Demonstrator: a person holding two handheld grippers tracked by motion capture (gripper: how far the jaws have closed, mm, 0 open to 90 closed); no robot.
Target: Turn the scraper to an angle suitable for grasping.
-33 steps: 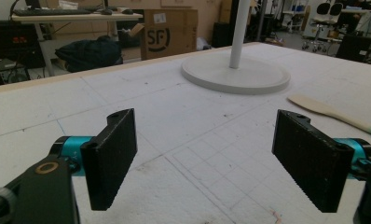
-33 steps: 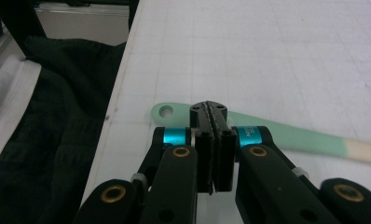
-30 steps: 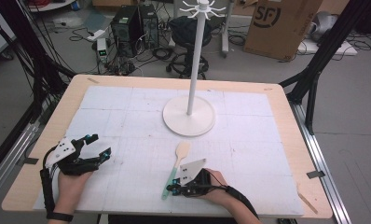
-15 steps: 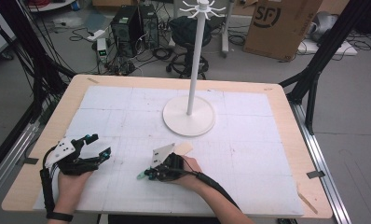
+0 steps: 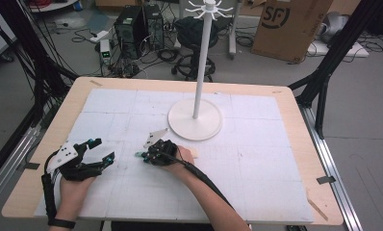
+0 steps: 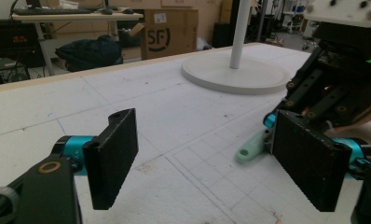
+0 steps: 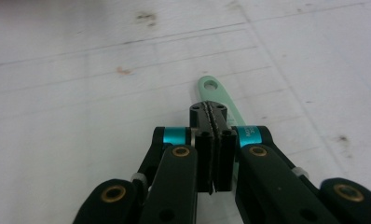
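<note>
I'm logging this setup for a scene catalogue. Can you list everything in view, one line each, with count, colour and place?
Table: one, light wood rim, white gridded mat on top.
Stand: one, white, round base mid-table, tall pole with hooks on top.
Spatula: one, mint green handle with a hole at its end, clamped in the right gripper, wooden blade behind the hand.
Cardboard box: one, brown, floor beyond the table.
Computer cases: two, black, floor beyond the table.
Office chair: one, dark, behind the stand.
Left gripper: one, black, jaws open, near-left.
Right gripper: one, black, mid-table.
</note>
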